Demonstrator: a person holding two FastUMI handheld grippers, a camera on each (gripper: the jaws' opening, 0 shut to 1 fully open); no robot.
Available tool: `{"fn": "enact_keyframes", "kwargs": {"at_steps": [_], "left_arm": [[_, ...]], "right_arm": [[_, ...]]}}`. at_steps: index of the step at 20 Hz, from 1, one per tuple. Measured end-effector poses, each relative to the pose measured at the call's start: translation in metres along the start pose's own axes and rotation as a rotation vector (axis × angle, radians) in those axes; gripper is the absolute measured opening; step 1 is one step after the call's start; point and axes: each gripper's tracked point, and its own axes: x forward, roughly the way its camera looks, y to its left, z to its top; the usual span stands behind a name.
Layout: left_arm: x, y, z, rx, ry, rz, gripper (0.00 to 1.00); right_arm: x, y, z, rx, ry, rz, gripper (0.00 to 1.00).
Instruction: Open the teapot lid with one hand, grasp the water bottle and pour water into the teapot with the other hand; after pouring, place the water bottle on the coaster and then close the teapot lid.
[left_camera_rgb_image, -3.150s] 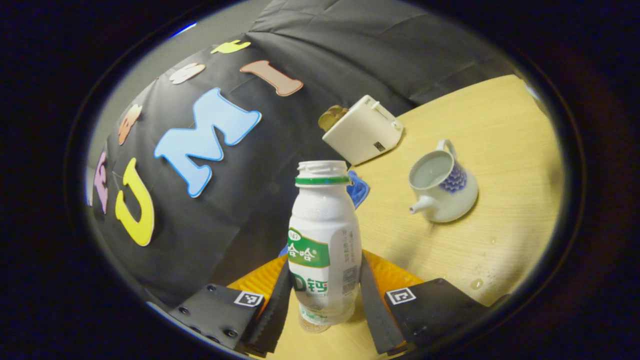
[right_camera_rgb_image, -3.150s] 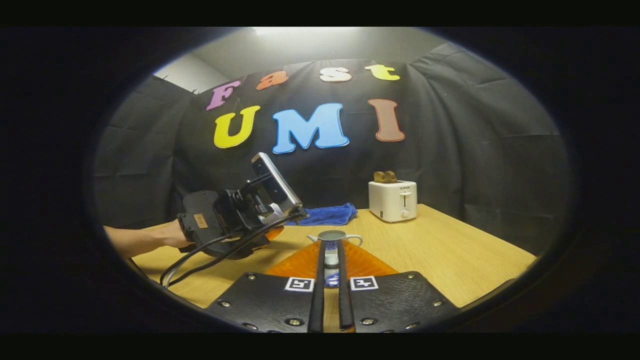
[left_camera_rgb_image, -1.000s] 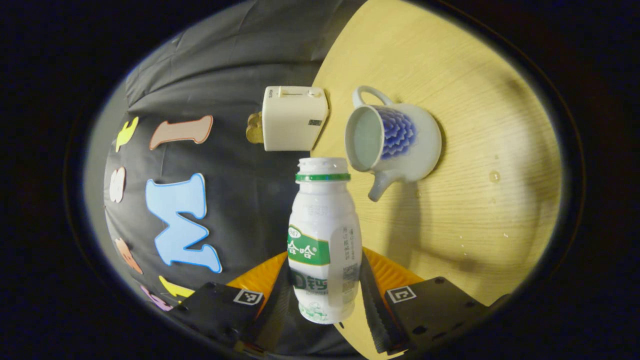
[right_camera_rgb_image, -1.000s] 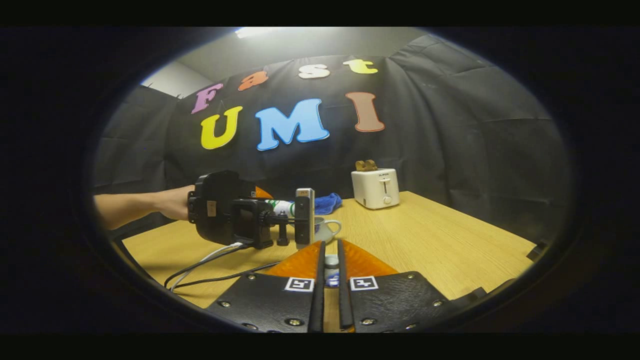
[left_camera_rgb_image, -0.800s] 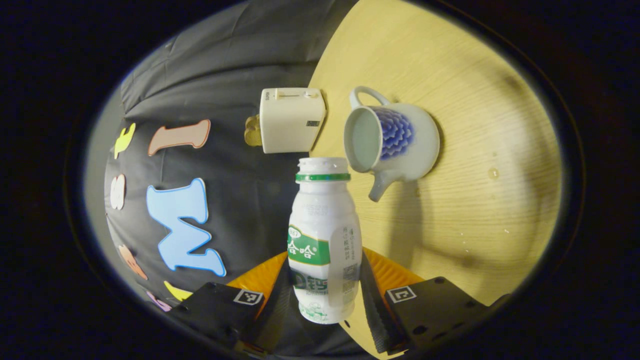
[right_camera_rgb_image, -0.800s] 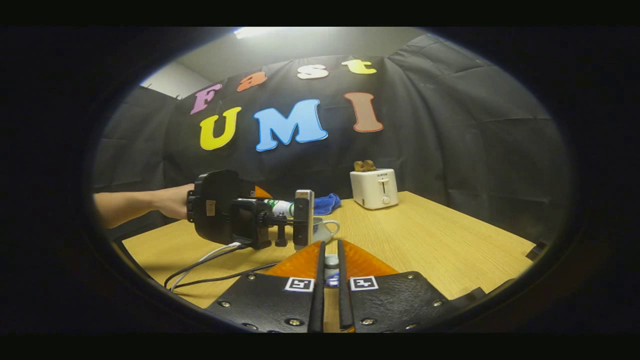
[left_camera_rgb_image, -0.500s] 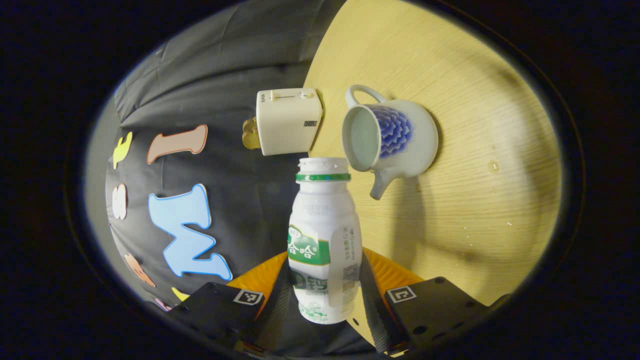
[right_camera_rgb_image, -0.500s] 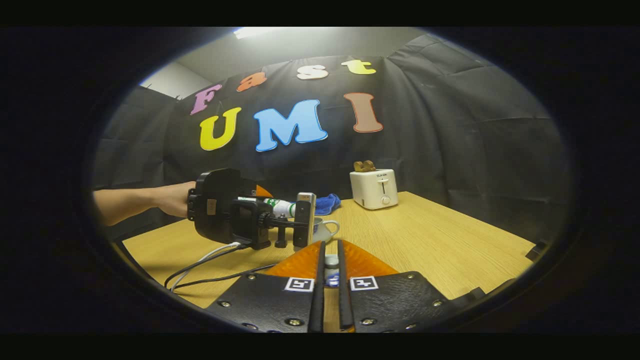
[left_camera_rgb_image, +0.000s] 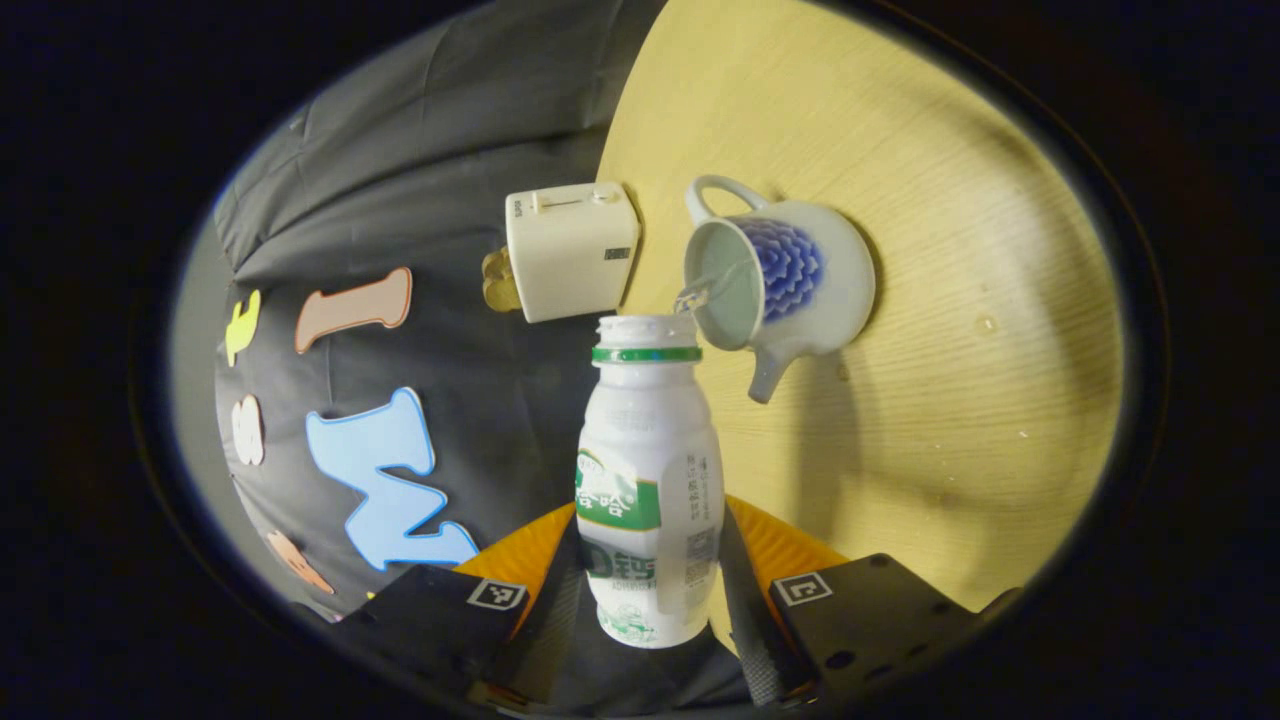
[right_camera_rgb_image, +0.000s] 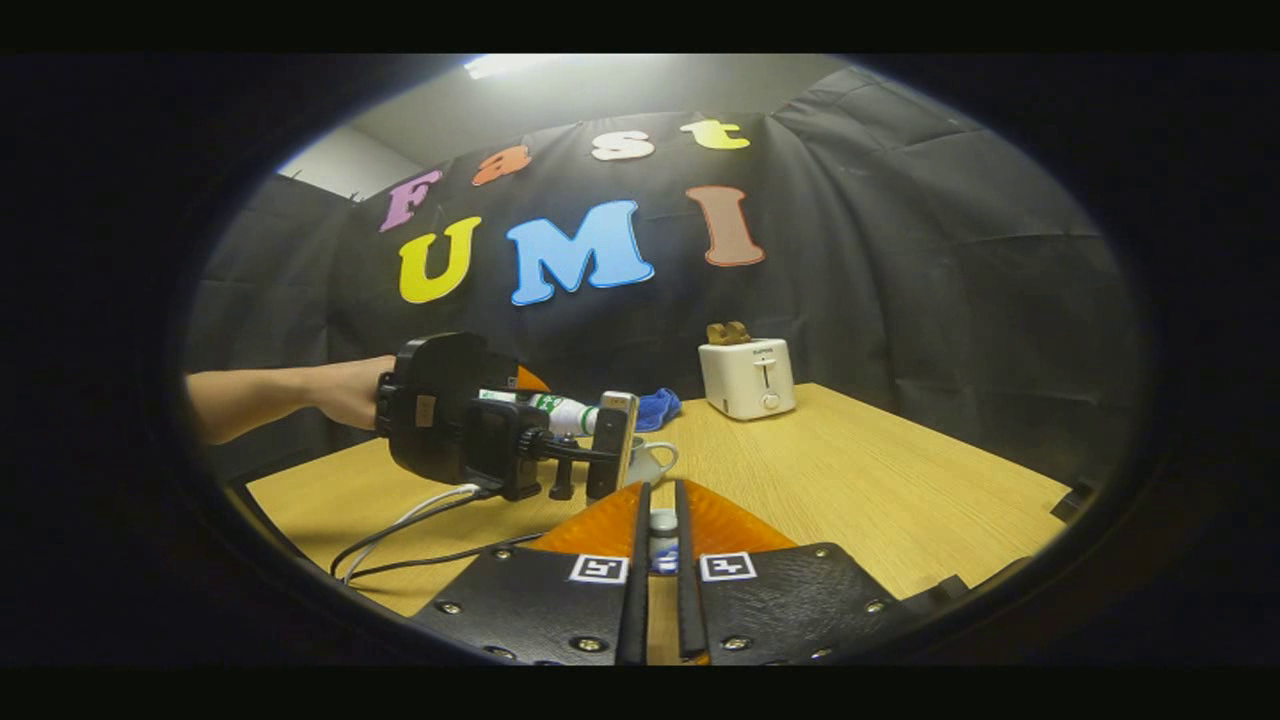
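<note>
We see a wooden table (right_camera_rgb_image: 860, 470) bearing a teapot (left_camera_rgb_image: 800, 275), a toaster (right_camera_rgb_image: 746, 377) at one o'clock, a blue cloth (right_camera_rgb_image: 655, 406) beside it, and stray droplets (left_camera_rgb_image: 985, 324).

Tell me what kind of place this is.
Probably a staged recording booth, not a kitchen: black cloth wall, one wooden table, a toaster and teapot as props.
</note>
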Motion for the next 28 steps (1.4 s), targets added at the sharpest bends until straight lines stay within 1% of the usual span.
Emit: {"fn": "enact_keyframes", "kwargs": {"at_steps": [1,2,3,4,15,18,22,23,25,26,27,28], "left_arm": [[0.001,0.001,-0.001,0.007,0.001,0.0,0.75],[0.0,0.002,-0.001,0.012,0.003,0.002,0.82],[0.0,0.003,-0.002,0.016,0.004,0.003,0.82],[0.0,0.003,-0.002,0.017,0.004,0.004,0.75],[-0.002,0.008,-0.001,0.058,0.011,0.009,0.75],[-0.002,0.012,-0.002,0.082,0.016,0.019,0.75],[-0.001,0.007,-0.003,0.097,0.021,0.007,0.75],[-0.001,0.009,-0.002,0.106,0.025,0.011,0.75],[-0.002,0.011,-0.001,0.117,0.024,0.017,0.75],[-0.003,0.011,-0.001,0.124,0.025,0.019,0.75],[-0.004,0.011,0.0,0.132,0.023,0.023,0.75],[-0.004,0.012,0.001,0.14,0.025,0.026,0.75]], "right_arm": [[-0.001,0.0,0.0,0.0,-0.001,0.0,0.12],[-0.001,0.0,0.002,-0.001,-0.003,0.0,0.12],[-0.001,0.0,0.001,0.0,-0.004,-0.001,0.12],[-0.001,0.0,0.001,0.001,-0.003,0.0,0.12],[-0.003,-0.004,0.0,0.004,-0.001,-0.009,0.12],[-0.003,-0.004,0.0,0.004,-0.003,-0.01,0.12],[-0.004,-0.005,0.0,0.005,-0.003,-0.012,0.12],[-0.004,-0.005,0.0,0.006,-0.002,-0.011,0.0],[-0.004,-0.005,0.0,0.007,-0.002,-0.012,0.0],[-0.005,-0.005,0.0,0.007,-0.002,-0.012,0.12],[-0.005,-0.006,0.0,0.007,0.0,-0.013,0.12],[-0.004,-0.007,-0.001,0.008,0.001,-0.013,0.0]]}}
